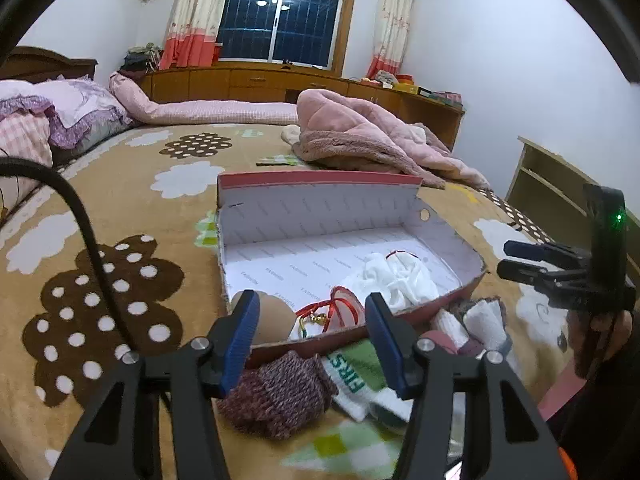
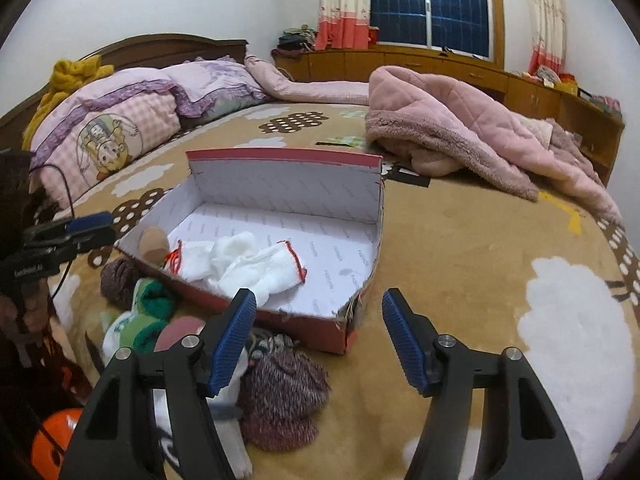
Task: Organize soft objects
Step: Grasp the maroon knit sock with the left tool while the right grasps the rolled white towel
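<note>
Here, the shoe box point(image 1: 448, 236) sits on the bed just ahead of both my grippers, open side up, its long axis running left to right across my view and its raised lid flap standing along the far side. Inside it, toward the near wall, lie crumpled white socks point(image 2: 256, 264) with red-trimmed cuffs, long sides roughly across the box, and a tan ball-shaped thing point(image 2: 153, 245) in the near left corner. A red cord with a small gold bell point(image 1: 320, 318) lies next to them, seen just beyond my left gripper point(image 1: 312, 344).

My left gripper's jaws stand moderately apart with nothing between the pads; they hang over the near edge of the box. Directly under them, outside the box, lies a maroon knitted sock point(image 1: 276, 396), and just to its right a green and white sock point(image 1: 356, 376) with lettering, lengthwise toward me. Further right, touching the box's near wall, is a small heap of grey and white socks point(image 1: 476, 320).

My right gripper point(image 2: 318, 344) is also moderately open and empty, poised off the box's near right corner. Under its left finger point(image 2: 234, 340) lie another maroon knitted sock point(image 2: 280, 396) and a white sock point(image 2: 236, 432); these crowd the way to the box on that side, while bare brown bedspread point(image 2: 460, 248) lies under the right finger.

Beyond the box, a pink fleece garment point(image 2: 448, 128) is heaped on the bed, and pillows point(image 2: 132, 116) lie far left.
</note>
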`<state>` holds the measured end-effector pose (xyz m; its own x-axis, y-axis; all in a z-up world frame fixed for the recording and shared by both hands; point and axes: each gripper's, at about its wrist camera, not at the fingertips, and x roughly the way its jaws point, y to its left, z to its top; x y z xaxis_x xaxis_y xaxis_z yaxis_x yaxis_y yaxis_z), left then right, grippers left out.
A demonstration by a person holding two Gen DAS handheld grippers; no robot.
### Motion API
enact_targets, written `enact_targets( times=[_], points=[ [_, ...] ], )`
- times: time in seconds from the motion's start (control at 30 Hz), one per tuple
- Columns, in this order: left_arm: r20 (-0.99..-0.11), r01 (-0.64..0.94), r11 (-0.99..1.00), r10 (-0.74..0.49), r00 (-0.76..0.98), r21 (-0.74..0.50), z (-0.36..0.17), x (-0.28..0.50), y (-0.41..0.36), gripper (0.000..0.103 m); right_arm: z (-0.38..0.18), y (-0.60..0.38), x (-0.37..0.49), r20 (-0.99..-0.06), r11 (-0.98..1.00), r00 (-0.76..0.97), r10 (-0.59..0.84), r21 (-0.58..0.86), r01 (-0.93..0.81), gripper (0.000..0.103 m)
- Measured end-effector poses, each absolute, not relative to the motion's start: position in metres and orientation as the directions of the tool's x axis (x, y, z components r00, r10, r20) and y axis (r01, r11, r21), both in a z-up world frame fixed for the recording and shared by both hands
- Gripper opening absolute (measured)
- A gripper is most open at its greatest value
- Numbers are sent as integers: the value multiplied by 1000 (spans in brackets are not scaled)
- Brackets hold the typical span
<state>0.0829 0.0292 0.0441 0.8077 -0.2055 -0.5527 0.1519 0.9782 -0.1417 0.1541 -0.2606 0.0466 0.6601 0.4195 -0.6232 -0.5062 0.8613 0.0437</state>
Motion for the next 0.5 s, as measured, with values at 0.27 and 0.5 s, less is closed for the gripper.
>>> enact_targets(
  times=[0.27,0.5],
  points=[
    [-573,140,982,-188,797,-127,41,65,40,58,39,-264,133,-664,850,643,381,-21,-526,33],
    [-623,144,982,-186,760,-118,22,46,47,53,23,-268,114,-687,855,647,331,-72,-514,32]
  ],
)
